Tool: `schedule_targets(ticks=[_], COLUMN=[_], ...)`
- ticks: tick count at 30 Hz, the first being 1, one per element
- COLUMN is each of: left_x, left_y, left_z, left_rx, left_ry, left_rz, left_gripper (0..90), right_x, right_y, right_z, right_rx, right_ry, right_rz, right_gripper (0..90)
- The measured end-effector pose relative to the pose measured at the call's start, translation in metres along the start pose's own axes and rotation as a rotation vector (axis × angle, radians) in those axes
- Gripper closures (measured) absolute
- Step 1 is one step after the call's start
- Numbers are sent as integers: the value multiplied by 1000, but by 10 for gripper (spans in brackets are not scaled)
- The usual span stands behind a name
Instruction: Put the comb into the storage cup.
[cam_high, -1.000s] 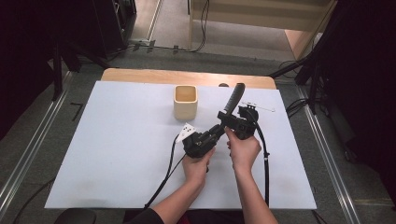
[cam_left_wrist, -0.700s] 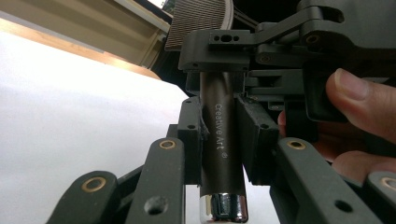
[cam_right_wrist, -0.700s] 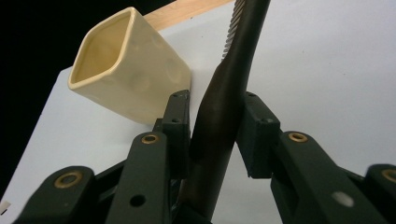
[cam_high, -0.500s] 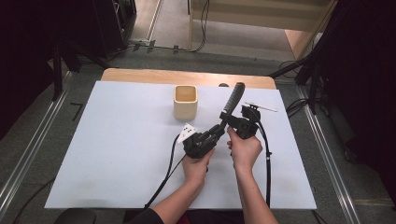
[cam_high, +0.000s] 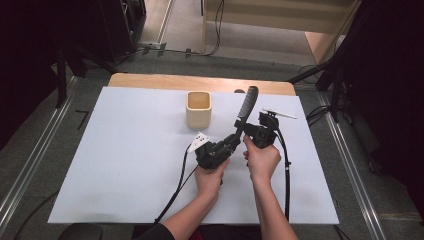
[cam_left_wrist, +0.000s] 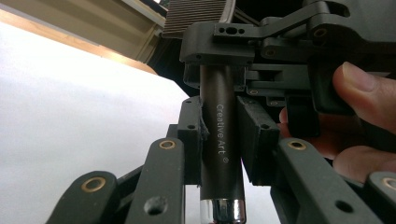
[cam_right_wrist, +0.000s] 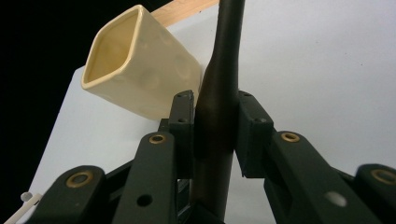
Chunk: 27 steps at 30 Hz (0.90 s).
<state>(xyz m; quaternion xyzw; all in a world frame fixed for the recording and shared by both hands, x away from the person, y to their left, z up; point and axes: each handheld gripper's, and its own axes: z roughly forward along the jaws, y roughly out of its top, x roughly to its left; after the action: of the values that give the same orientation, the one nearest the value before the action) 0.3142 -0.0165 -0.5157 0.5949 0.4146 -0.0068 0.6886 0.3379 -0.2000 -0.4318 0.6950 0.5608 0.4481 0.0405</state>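
Lettering reading "Creative Art" on the dark cylindrical brush handle (cam_left_wrist: 219, 154) appears in the left gripper view, where the left gripper (cam_left_wrist: 218, 135) pinches it. The right gripper (cam_right_wrist: 215, 135), raised above the white table (cam_high: 125, 150) near the cream square cup (cam_high: 198, 108), has just been closing and now clamps the handle too.

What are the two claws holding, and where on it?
Both grip one dark brush. The left claw clamps its handle near the metal band; the right claw clamps the handle farther up, where it narrows.
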Motion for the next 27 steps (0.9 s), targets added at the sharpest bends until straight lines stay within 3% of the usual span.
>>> schedule_targets(ticks=[8, 11, 13, 17, 21, 24, 27], left_x=[-1, 0, 1, 0, -1, -2, -3], left_y=[1, 1, 3, 6, 13, 19, 21], left_z=[0, 0, -1, -4, -6, -8, -10], left_rx=[4, 21, 38, 47, 77, 129, 154], left_ry=[0, 10, 14, 14, 13, 19, 17], left_rz=[13, 23, 4, 17, 28, 56, 54], left_gripper=[713, 585, 556, 497, 477, 432, 405], right_x=[2, 2, 1, 0, 1, 0, -2], right_y=[0, 0, 1, 2, 2, 3, 3], right_z=[-1, -1, -2, -3, -5, -7, -8], right_rx=[-2, -8, -21, -32, -41, -60, -79], right_ry=[9, 8, 16, 0, -3, -18, -32], right_rz=[1, -6, -26, -52, -57, -73, -83], right_gripper=[701, 701, 701, 700, 700, 700, 700])
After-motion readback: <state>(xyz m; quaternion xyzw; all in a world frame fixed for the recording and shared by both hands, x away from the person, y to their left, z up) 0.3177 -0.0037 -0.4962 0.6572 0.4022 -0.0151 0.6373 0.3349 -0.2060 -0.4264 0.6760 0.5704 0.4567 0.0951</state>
